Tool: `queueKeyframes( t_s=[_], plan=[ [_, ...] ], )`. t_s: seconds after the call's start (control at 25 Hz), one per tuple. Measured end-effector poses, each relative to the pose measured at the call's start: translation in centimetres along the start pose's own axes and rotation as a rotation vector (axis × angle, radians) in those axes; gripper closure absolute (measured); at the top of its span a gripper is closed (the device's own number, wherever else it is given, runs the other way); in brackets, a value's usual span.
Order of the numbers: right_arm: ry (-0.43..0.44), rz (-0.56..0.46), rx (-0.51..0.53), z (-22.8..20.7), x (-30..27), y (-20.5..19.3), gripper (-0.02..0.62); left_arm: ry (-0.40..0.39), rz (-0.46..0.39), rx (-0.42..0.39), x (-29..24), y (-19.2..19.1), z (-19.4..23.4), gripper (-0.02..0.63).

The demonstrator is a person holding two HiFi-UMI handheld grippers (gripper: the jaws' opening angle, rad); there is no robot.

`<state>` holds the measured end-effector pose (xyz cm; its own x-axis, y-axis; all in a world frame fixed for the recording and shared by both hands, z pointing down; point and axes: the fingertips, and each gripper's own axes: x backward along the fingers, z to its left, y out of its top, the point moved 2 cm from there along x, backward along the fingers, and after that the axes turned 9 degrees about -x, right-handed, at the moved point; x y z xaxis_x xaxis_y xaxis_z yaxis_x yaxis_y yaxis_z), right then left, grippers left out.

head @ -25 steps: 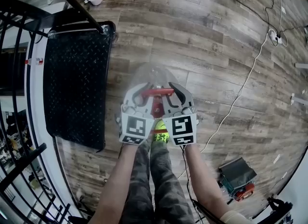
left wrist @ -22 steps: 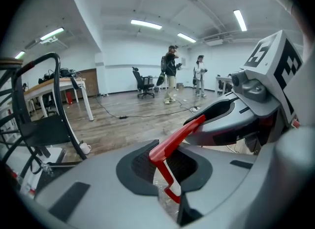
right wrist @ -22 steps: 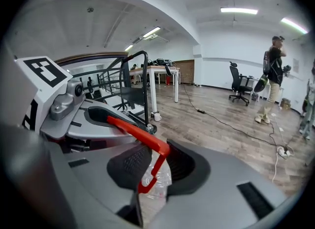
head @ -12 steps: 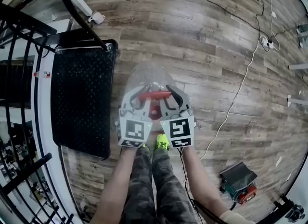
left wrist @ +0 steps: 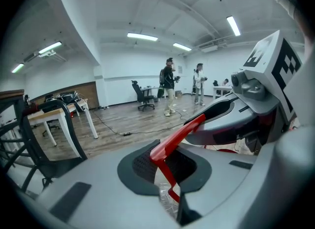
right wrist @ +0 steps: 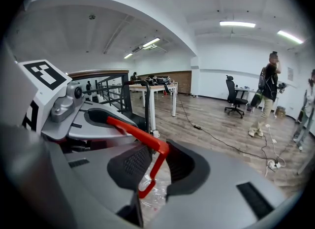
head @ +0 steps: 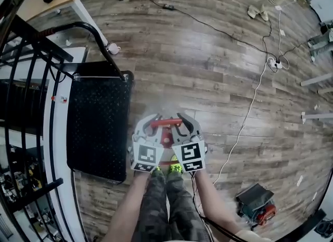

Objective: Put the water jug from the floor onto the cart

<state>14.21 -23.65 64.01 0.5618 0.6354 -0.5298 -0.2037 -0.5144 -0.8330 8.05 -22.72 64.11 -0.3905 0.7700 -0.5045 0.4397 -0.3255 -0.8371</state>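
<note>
Left tongs (head: 150, 124): nearly closed on one end of the red handle (head: 166, 123), just been closing tighter on it.
Right tongs (head: 183, 122): clamped on the other end, set slightly wider.
Water jug (left wrist: 167, 201): clear, hanging under the handle, apparently off the floor (head: 223, 74), not yet over the cart.
Cart (head: 99, 126): bare black deck just left of the jug.
Risk: thin handle slipping or twisting out under the weight during the sideways swing; uneven pull tilting the jug; a knock against the deck edge.
Cable (head: 244, 116): further right, well apart.
</note>
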Motion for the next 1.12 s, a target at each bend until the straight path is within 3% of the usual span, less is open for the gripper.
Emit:
queueKeyframes(
  t_s=[0.4, 1.12],
  plan=[
    [0.008, -0.047, 0.018, 3.6, 6.7, 7.9, 0.505, 0.029, -0.027, -0.023, 7.6, 7.9, 1.7, 0.574],
    [-0.007, -0.152, 0.09, 5.8, 14.0, 19.2, 0.505, 0.066, -0.121, -0.058, 14.2, 19.1, 4.5, 0.574]
  ],
)
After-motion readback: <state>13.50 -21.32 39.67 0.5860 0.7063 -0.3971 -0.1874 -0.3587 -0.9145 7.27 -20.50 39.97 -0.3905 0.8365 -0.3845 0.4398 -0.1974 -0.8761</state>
